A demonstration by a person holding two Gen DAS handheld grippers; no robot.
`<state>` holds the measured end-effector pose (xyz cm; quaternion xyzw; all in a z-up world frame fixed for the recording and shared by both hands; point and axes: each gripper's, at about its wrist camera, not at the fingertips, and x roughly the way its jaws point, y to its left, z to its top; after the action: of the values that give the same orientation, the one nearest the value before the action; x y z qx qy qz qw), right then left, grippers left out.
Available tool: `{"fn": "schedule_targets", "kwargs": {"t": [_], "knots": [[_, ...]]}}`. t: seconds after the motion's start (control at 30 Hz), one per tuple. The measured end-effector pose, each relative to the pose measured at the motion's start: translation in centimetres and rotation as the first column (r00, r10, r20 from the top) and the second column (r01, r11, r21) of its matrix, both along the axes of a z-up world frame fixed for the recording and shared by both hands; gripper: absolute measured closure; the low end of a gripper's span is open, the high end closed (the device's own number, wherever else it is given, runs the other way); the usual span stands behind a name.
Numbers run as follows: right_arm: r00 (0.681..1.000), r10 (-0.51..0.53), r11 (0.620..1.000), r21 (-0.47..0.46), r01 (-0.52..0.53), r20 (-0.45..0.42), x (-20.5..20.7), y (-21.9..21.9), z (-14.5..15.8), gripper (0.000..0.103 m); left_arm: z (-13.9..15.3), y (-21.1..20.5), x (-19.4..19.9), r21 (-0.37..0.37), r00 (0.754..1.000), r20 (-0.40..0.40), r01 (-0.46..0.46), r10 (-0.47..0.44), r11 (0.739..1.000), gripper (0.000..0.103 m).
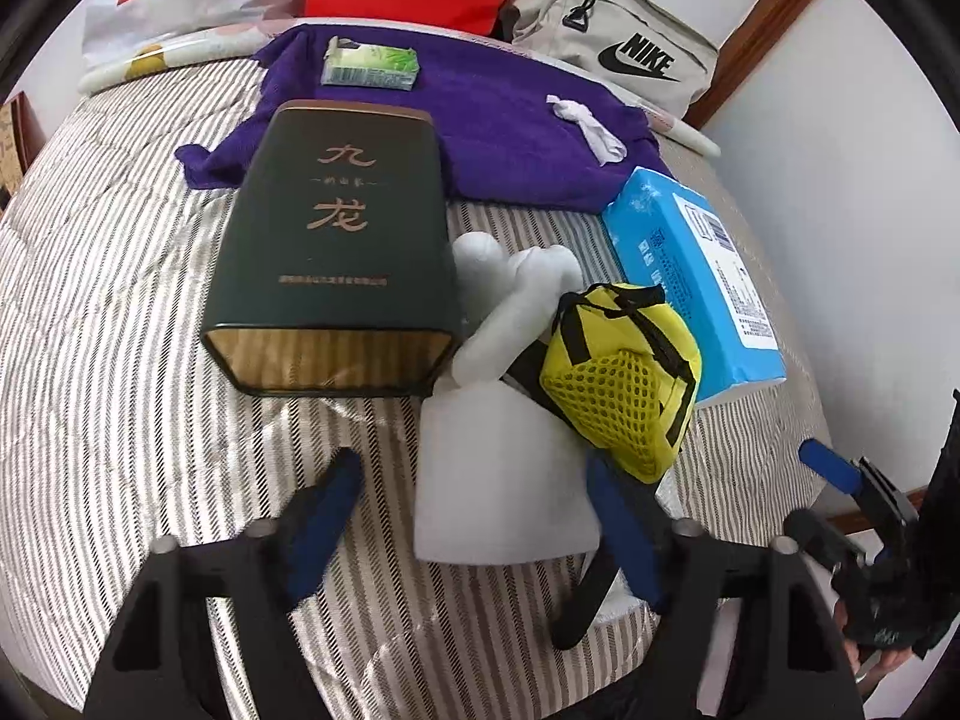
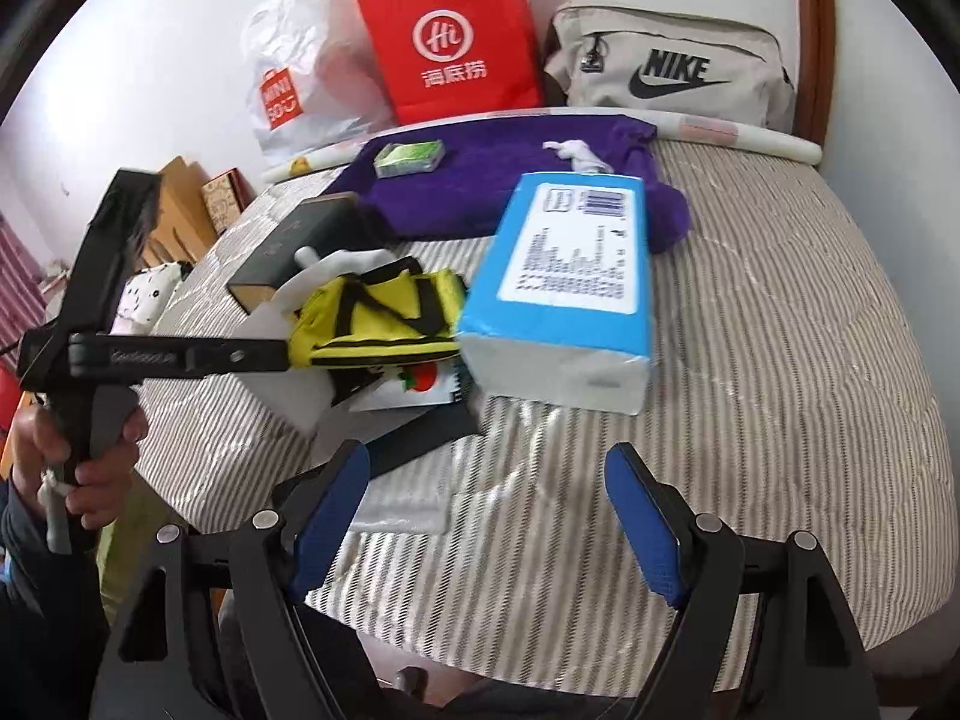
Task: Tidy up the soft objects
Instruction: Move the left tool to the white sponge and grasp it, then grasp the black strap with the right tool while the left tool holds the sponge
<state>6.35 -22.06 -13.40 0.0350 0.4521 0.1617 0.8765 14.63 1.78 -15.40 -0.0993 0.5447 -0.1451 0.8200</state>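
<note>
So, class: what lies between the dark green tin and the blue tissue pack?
In the left wrist view, a white foam piece and the yellow mesh bag.

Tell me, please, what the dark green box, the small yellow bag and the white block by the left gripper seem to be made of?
Dark green box: probably metal tin, satin sheen and rolled rim. Small yellow bag: woven fabric with open mesh and black webbing straps. White block: likely foam, matte, soft-edged, between the left gripper fingers.
</note>
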Motion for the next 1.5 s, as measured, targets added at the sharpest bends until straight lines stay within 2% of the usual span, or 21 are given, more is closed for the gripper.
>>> {"fn": "schedule_targets", "kwargs": {"t": [0.03, 0.07, 0.2, 0.4, 0.67, 0.77, 0.83, 1.1, 1.17, 1.27, 1.37, 1.43, 1.47, 1.5], "knots": [[1.000, 0.004, 1.000, 0.004, -0.004, -0.001, -0.2, 0.2, -0.1, 0.023, -0.1, 0.0, 0.0, -0.010, 1.000, 0.004, 0.004, -0.004, 1.000, 0.054], [1.000, 0.007, 1.000, 0.007, -0.007, -0.002, -0.3, 0.4, -0.3, 0.023, -0.1, 0.1, 0.0, -0.028, 1.000, 0.005, 0.007, -0.007, 1.000, 0.057], [1.000, 0.027, 1.000, -0.009, -0.028, -0.013, -0.6, 1.6, -1.1, 0.023, 1.0, 1.2, -1.0, -0.058, 0.998, 0.057, -0.018, 0.021, 0.998, 0.063], [0.998, 0.059, 0.998, -0.012, -0.059, -0.019, -0.2, 3.5, -2.1, 0.023, 2.0, 3.2, -2.7, -0.056, 0.994, 0.098, -0.049, 0.054, 0.997, 0.064], [0.989, 0.119, 0.992, -0.036, -0.122, -0.092, 0.0, 7.1, -4.4, 0.023, 1.4, 6.5, -5.2, -0.049, 0.987, 0.116, -0.108, 0.113, 0.993, 0.064], [0.991, 0.096, 0.995, -0.033, -0.099, -0.093, 0.3, 7.6, -4.8, 0.023, 1.0, 7.4, -5.5, -0.059, 0.986, 0.113, -0.114, 0.121, 0.992, 0.064], [0.988, 0.082, 0.996, -0.022, -0.086, -0.132, 0.9, 7.8, -5.4, 0.023, 0.8, 7.8, -5.6, -0.070, 0.986, 0.111, -0.116, 0.123, 0.991, 0.064], [0.990, -0.024, 0.998, -0.058, 0.016, -0.139, 2.8, 8.4, -5.5, 0.024, -0.4, 9.0, -5.6, -0.131, 0.987, 0.089, -0.123, 0.135, 0.984, 0.063], [0.992, -0.040, 0.993, -0.111, 0.027, -0.118, 3.0, 9.2, -5.6, 0.030, -0.6, 9.3, -5.5, -0.149, 0.987, 0.084, -0.123, 0.137, 0.981, 0.063], [0.997, -0.021, 0.982, -0.189, 0.008, -0.070, 2.4, 10.2, -5.5, 0.048, -0.8, 9.6, -5.4, -0.167, 0.988, 0.075, -0.123, 0.137, 0.978, 0.063], [0.998, 0.010, 0.982, -0.187, -0.021, -0.058, 2.0, 9.9, -5.2, 0.065, -0.9, 9.7, -5.3, -0.175, 0.988, 0.074, -0.121, 0.136, 0.977, 0.063], [0.998, 0.013, 0.986, -0.168, -0.024, -0.067, 1.9, 9.1, -4.8, 0.082, -1.0, 9.8, -5.3, -0.184, 0.988, 0.071, -0.123, 0.138, 0.975, 0.063], [0.997, 0.013, 0.986, -0.162, -0.025, -0.074, 2.0, 8.8, -4.7, 0.097, -1.1, 9.8, -5.3, -0.185, 0.988, 0.072, -0.122, 0.137, 0.975, 0.063], [0.995, 0.013, 0.989, -0.147, -0.027, -0.096, 2.1, 8.2, -4.5, 0.096, -1.1, 9.8, -5.3, -0.186, 0.988, 0.073, -0.120, 0.135, 0.975, 0.062]]}}
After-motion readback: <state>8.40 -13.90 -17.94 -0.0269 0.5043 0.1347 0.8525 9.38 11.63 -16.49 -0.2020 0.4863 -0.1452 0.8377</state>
